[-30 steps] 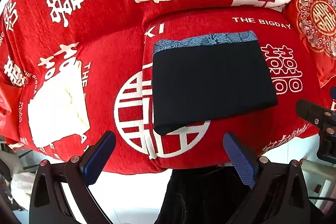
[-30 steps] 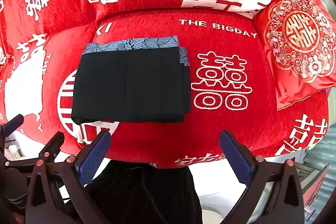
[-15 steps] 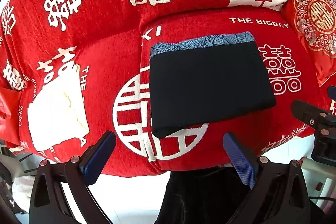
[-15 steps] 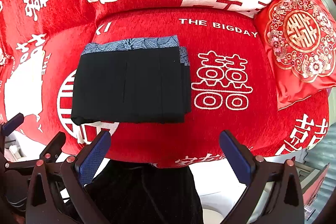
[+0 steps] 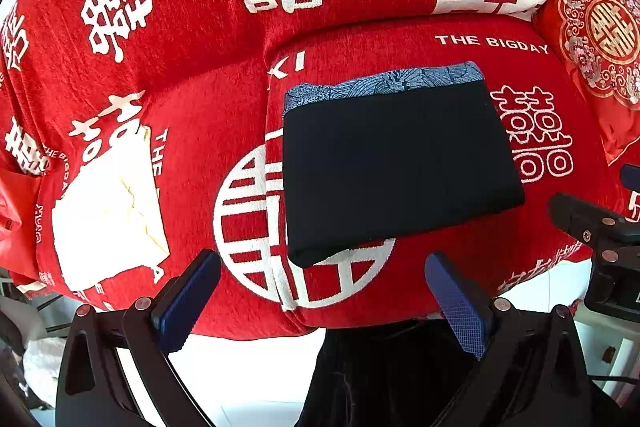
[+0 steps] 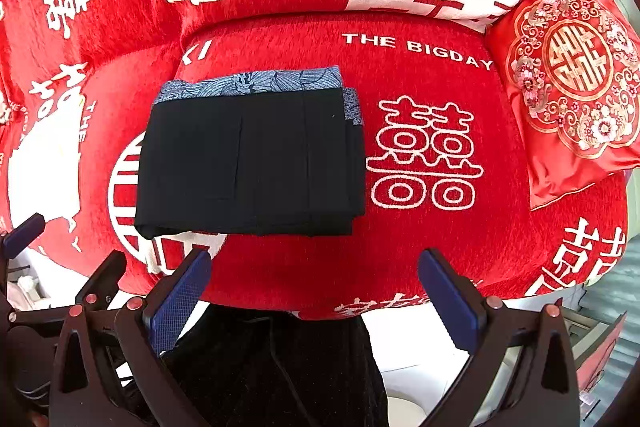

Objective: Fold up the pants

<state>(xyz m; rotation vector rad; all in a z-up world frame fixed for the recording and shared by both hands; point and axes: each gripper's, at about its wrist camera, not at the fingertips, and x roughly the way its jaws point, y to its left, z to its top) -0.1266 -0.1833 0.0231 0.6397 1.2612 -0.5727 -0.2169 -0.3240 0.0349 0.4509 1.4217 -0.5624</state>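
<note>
Here the pants [image 5: 396, 163] lie folded flat on the red sofa [image 6: 420, 259], both the left gripper [image 5: 320, 301] and right gripper [image 6: 316, 299] apart and empty; you should withdraw without brushing the stack.

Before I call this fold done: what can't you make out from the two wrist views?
- Underside and inner layers of the folded pants: hidden by the top layer, both views.
- Pants' black surface: too dark for wrinkles, left view.
- White cloth: overexposed; partly cut off at the right view's left edge.
- Dark fabric below the sofa front: unidentifiable, behind the open jaws.
</note>
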